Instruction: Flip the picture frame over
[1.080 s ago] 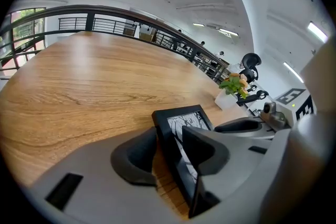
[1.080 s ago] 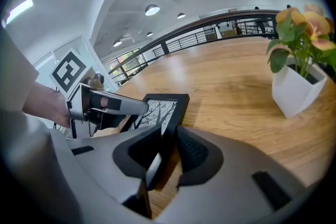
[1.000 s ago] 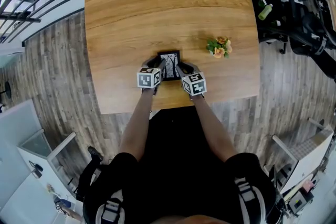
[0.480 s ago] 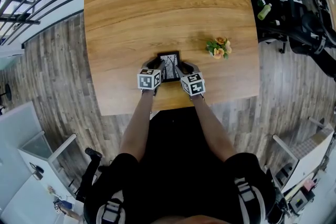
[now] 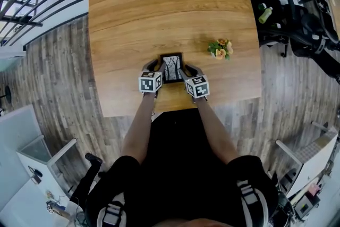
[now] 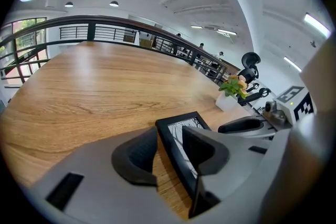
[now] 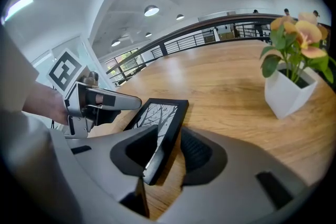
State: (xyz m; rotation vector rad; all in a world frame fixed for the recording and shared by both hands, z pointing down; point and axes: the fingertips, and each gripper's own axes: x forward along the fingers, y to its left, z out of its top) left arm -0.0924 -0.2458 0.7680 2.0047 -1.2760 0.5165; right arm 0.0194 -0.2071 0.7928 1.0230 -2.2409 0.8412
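Observation:
A black picture frame lies near the table's front edge, its tree picture facing up. My left gripper straddles the frame's left edge. One pad sits over the glass and the other beside the rim, with a strip of wood showing in between. My right gripper straddles the right edge. Its jaws are opening, and a thin gap shows beside the frame. Each gripper shows in the other's view: the right gripper and the left gripper.
A small white pot of orange flowers stands on the wooden table to the right of the frame, also visible as a flower pot close to my right gripper. Railings and office chairs surround the table.
Slightly more of the picture's face shows between the two grippers. Both hands and the frame have stayed almost where they were.

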